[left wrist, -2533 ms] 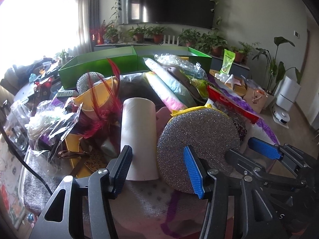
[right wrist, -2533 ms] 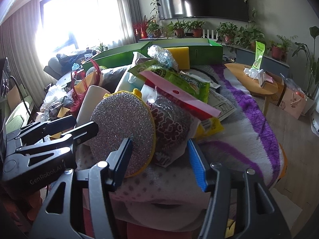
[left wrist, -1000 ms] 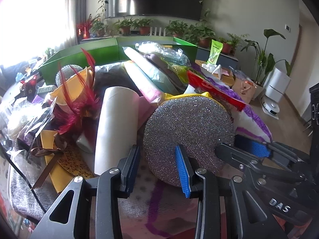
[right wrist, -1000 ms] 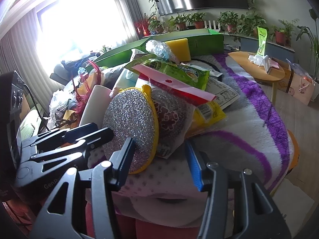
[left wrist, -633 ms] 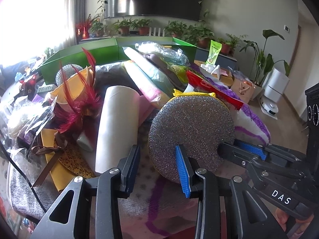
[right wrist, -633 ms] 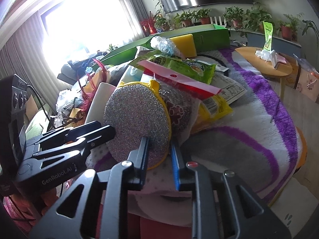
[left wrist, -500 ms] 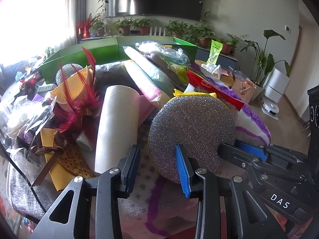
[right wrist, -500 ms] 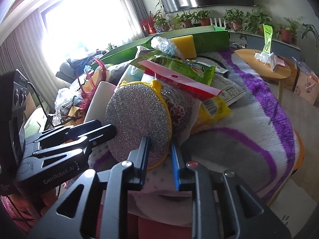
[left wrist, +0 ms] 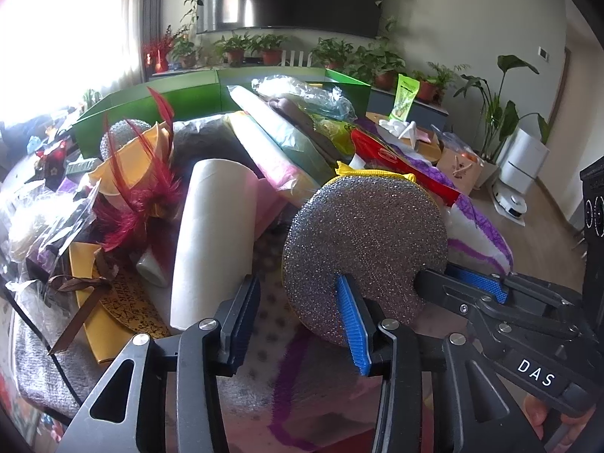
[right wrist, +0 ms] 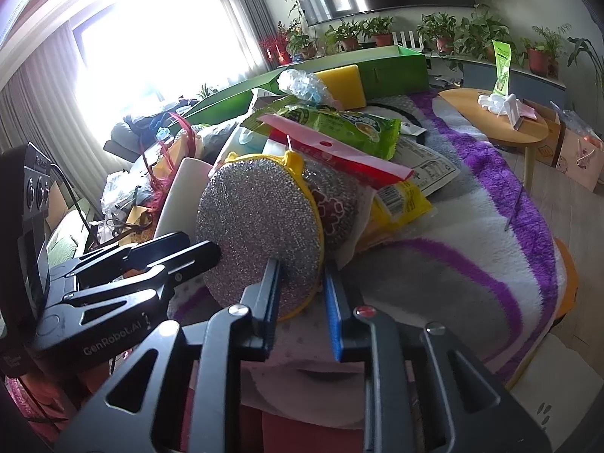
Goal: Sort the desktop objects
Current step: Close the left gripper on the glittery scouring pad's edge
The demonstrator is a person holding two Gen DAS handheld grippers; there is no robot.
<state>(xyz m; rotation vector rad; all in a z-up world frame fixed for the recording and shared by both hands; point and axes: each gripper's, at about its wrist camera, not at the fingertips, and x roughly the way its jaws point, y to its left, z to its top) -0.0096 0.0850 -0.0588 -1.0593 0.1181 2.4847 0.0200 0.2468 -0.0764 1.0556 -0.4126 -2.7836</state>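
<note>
The glittery round scouring pad (right wrist: pixel 260 219) is pinched at its lower edge by the right gripper (right wrist: pixel 302 294) and held upright above the blanket-covered tabletop's near edge (right wrist: pixel 472 264); the left gripper (left wrist: pixel 298 313) – jaws opening, nothing pressed between them – is kept just beside it; behind, a white paper roll (left wrist: pixel 211 234) and snack packets (right wrist: pixel 339 124) are piled.
</note>
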